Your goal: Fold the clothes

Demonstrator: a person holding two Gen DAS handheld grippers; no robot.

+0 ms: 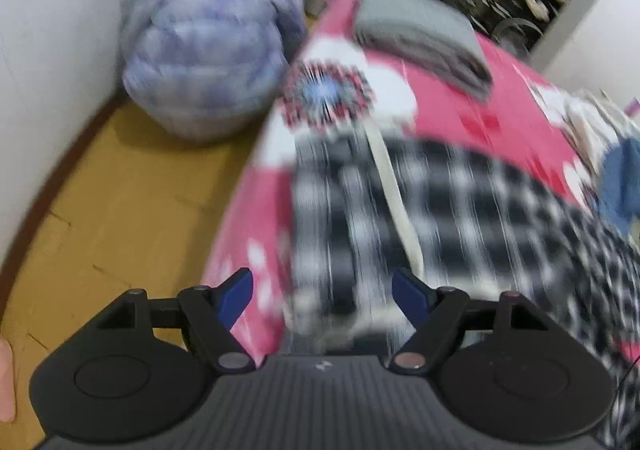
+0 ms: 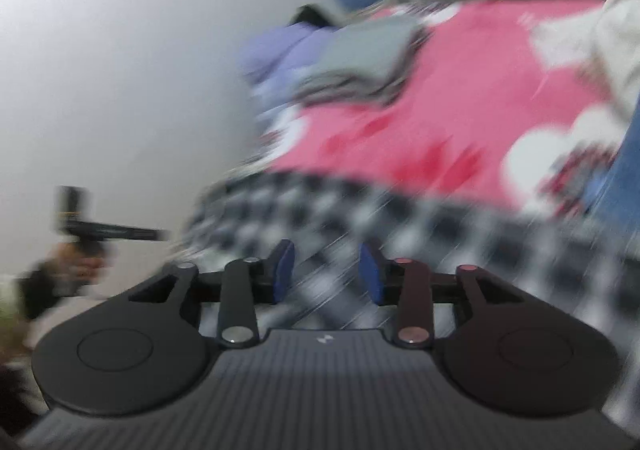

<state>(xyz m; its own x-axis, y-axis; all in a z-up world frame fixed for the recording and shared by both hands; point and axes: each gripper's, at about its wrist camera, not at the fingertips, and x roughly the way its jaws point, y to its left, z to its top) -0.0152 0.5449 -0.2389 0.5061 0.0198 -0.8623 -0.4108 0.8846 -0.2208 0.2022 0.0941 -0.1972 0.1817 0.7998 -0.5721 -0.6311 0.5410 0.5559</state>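
Across the pink bed [image 1: 500, 105] sprawls the checked garment [image 1: 460, 201], filling the frame's lower middle; both the left claw [image 1: 322, 290] and right claw [image 2: 326, 270] hang open, empty. Hasty regrabbing could bunch it.

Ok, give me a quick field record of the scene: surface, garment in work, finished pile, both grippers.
surface: bed with pink patterned sheet
garment in work: black-and-white checked garment, spread on the sheet, blurred
folded pile: grey folded clothes, further back on the sheet
beside bed: lilac puffy jacket on the floor by the wall
left gripper: open, nothing between pads
right gripper: open, over the checked garment, holding nothing
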